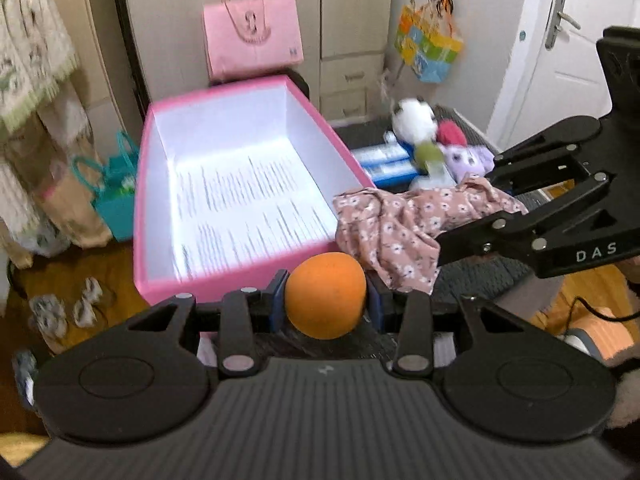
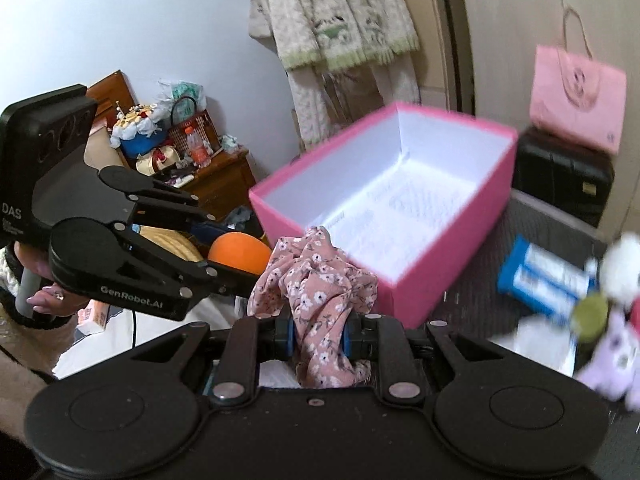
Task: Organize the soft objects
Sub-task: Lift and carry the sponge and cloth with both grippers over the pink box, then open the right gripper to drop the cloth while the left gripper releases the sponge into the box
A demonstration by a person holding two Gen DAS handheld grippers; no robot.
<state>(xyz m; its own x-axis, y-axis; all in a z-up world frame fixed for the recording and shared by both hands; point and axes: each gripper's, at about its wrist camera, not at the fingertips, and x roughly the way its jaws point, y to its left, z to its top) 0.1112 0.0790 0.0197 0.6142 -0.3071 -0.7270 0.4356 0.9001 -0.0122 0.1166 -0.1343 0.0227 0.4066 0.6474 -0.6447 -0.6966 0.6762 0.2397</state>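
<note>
My left gripper point(image 1: 326, 300) is shut on an orange ball point(image 1: 326, 294), held just before the near wall of an open pink box point(image 1: 240, 280). My right gripper point(image 2: 319, 336) is shut on a pink floral cloth point(image 2: 316, 280), held near the box's point(image 2: 400, 296) front corner. In the left wrist view the right gripper point(image 1: 444, 250) comes in from the right with the cloth point(image 1: 400, 220) hanging from it. In the right wrist view the left gripper point(image 2: 240, 276) holds the ball point(image 2: 238, 256) at the left. The box has a printed sheet on its floor.
Plush toys point(image 1: 436, 140) and blue-white packs point(image 1: 384, 160) lie right of the box on a dark surface. A pink bag point(image 1: 252, 36) stands behind. A black case point(image 2: 560, 176) sits behind the box. Robes hang at the left, a cluttered wooden cabinet point(image 2: 216, 180) beyond.
</note>
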